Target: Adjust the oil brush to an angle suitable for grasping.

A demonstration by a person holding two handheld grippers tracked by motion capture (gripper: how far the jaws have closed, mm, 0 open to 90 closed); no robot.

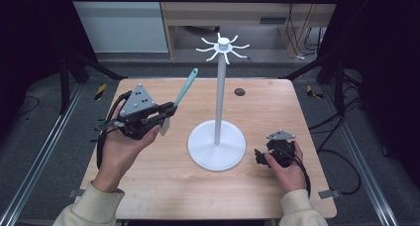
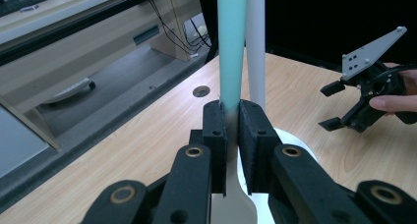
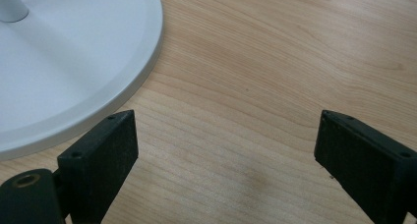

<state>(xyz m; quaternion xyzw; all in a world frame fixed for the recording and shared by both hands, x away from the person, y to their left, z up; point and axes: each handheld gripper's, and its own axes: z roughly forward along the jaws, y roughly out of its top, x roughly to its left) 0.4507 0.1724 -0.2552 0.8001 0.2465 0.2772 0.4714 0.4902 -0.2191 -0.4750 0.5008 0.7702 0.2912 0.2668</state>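
My left gripper (image 1: 168, 110) is shut on a spatula with a teal handle (image 1: 185, 88) and a pale blade (image 1: 165, 127), held above the table's left half with the handle slanting up to the right. In the left gripper view the jaws clamp the spatula (image 2: 231, 52) where the teal handle meets the pale blade. A white stand (image 1: 219, 97) with a round base (image 1: 216, 145) and hooks (image 1: 223, 47) at its top rises at the table's middle. My right gripper (image 1: 259, 156) rests open on the table, right of the base. Its fingers (image 3: 101, 157) straddle bare wood beside the base's rim (image 3: 123, 76).
The wooden table (image 1: 148, 186) has a small dark round hole (image 1: 239, 91) near its far edge. Black frame bars and cables surround the table. Wooden furniture (image 1: 247, 10) stands beyond the far edge.
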